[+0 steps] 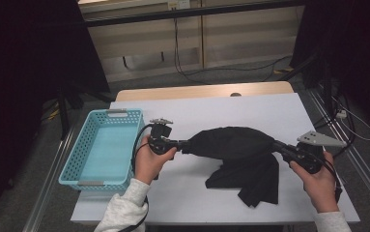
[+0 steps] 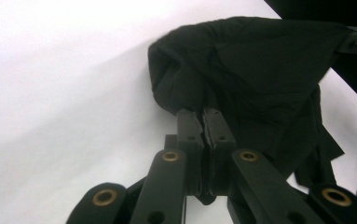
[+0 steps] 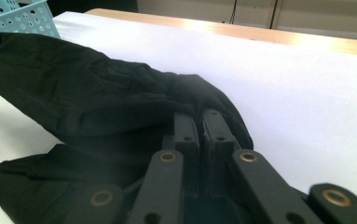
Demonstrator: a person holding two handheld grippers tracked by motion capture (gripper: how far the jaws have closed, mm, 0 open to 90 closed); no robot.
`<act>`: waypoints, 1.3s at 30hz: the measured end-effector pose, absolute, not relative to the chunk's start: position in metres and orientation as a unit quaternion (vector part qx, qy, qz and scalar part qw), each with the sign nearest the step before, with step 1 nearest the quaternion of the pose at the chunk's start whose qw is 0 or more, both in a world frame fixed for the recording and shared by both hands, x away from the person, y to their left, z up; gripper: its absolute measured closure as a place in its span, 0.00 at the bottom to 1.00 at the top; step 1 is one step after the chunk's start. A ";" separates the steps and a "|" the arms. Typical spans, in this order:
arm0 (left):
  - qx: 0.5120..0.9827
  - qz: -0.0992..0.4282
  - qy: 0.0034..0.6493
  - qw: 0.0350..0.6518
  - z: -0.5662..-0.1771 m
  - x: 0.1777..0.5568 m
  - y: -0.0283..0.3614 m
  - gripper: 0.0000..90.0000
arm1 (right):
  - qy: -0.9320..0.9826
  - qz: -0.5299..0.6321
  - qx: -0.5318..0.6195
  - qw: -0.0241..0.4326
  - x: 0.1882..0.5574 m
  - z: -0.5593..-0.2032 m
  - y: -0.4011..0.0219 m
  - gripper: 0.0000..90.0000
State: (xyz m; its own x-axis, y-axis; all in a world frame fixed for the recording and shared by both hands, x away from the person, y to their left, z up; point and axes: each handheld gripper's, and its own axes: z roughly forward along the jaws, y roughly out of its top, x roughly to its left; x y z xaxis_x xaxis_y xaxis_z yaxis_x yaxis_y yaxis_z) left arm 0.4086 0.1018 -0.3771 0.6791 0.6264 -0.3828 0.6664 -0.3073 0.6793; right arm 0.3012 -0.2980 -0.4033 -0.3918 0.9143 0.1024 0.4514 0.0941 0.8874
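A black cloth is stretched between my two grippers above the white table, with its lower part drooping onto the surface at the right. My left gripper is shut on the cloth's left edge; its own view shows the jaws pinched together on a fold of the cloth. My right gripper is shut on the right edge, and in its view the fabric bunches around the closed jaws.
A light blue perforated basket stands empty at the table's left side, its corner visible in the right gripper view. A wooden strip runs along the table's far edge. Cables lie on the floor behind.
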 end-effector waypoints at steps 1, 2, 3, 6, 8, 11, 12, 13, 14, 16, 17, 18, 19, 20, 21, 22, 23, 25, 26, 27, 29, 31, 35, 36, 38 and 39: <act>0.808 -0.020 0.400 0.431 -0.374 0.410 0.102 0.97 | 0.695 0.461 0.491 0.252 0.302 -0.402 -0.298 0.96; 0.808 -0.019 0.401 0.431 -0.372 0.410 0.103 0.97 | 0.693 0.463 0.494 0.250 0.303 -0.400 -0.298 0.96; 0.810 -0.025 0.398 0.431 -0.369 0.411 0.104 0.97 | 0.695 0.459 0.494 0.249 0.303 -0.399 -0.298 0.96; 0.809 -0.014 0.401 0.430 -0.363 0.413 0.105 0.97 | 0.701 0.454 0.490 0.251 0.307 -0.391 -0.295 0.96; 0.808 -0.014 0.404 0.429 -0.359 0.415 0.106 0.97 | 0.703 0.450 0.488 0.255 0.310 -0.385 -0.292 0.96; 0.802 -0.009 0.407 0.438 -0.354 0.417 0.109 0.97 | 0.708 0.444 0.486 0.257 0.314 -0.381 -0.288 0.96; 0.800 -0.008 0.407 0.440 -0.352 0.417 0.110 0.97 | 0.707 0.445 0.486 0.257 0.315 -0.380 -0.287 0.96; 0.801 -0.006 0.407 0.440 -0.351 0.417 0.110 0.97 | 0.707 0.446 0.484 0.259 0.316 -0.378 -0.287 0.96; 0.801 -0.006 0.407 0.438 -0.350 0.418 0.110 0.97 | 0.703 0.447 0.487 0.263 0.316 -0.377 -0.287 0.96; 0.801 -0.003 0.409 0.437 -0.350 0.419 0.111 0.97 | 0.698 0.452 0.490 0.259 0.317 -0.376 -0.287 0.96; 0.801 -0.001 0.410 0.436 -0.348 0.421 0.113 0.97 | 0.699 0.452 0.490 0.259 0.317 -0.377 -0.287 0.96; 0.798 0.001 0.411 0.440 -0.348 0.421 0.115 0.97 | 0.701 0.451 0.489 0.258 0.318 -0.377 -0.286 0.96; 0.798 0.001 0.410 0.441 -0.346 0.420 0.116 0.97 | 0.701 0.451 0.488 0.259 0.318 -0.376 -0.285 0.96; 0.797 0.002 0.410 0.444 -0.345 0.420 0.118 0.97 | 0.701 0.452 0.487 0.258 0.318 -0.376 -0.284 0.96; 0.797 0.003 0.410 0.444 -0.344 0.420 0.120 0.97 | 0.701 0.454 0.486 0.258 0.318 -0.376 -0.284 0.96; 0.796 0.004 0.411 0.444 -0.343 0.420 0.121 0.97 | 0.700 0.454 0.486 0.257 0.318 -0.376 -0.283 0.96; 0.796 0.006 0.413 0.443 -0.343 0.420 0.123 0.97 | 0.701 0.454 0.485 0.258 0.319 -0.376 -0.283 0.96; 0.794 0.007 0.416 0.444 -0.343 0.420 0.126 0.97 | 0.701 0.455 0.484 0.259 0.318 -0.376 -0.282 0.96; 0.795 0.006 0.416 0.442 -0.344 0.419 0.126 0.97 | 0.699 0.458 0.485 0.259 0.317 -0.376 -0.281 0.96; 0.794 0.007 0.417 0.442 -0.344 0.418 0.126 0.97 | 0.697 0.460 0.486 0.257 0.316 -0.376 -0.280 0.96; 0.796 0.006 0.414 0.441 -0.345 0.415 0.127 0.97 | 0.698 0.459 0.487 0.256 0.314 -0.376 -0.279 0.96; 0.797 0.007 0.414 0.440 -0.344 0.414 0.128 0.97 | 0.700 0.458 0.483 0.257 0.314 -0.374 -0.277 0.96; 0.799 0.011 0.416 0.435 -0.346 0.415 0.129 0.97 | 0.706 0.453 0.478 0.259 0.316 -0.376 -0.273 0.96; 0.798 0.011 0.417 0.434 -0.347 0.416 0.129 0.97 | 0.706 0.454 0.479 0.257 0.316 -0.377 -0.273 0.96; 0.800 0.008 0.417 0.431 -0.350 0.416 0.128 0.97 | 0.709 0.449 0.479 0.259 0.316 -0.381 -0.274 0.96; 0.801 0.008 0.417 0.430 -0.351 0.416 0.127 0.97 | 0.709 0.447 0.481 0.256 0.317 -0.383 -0.275 0.96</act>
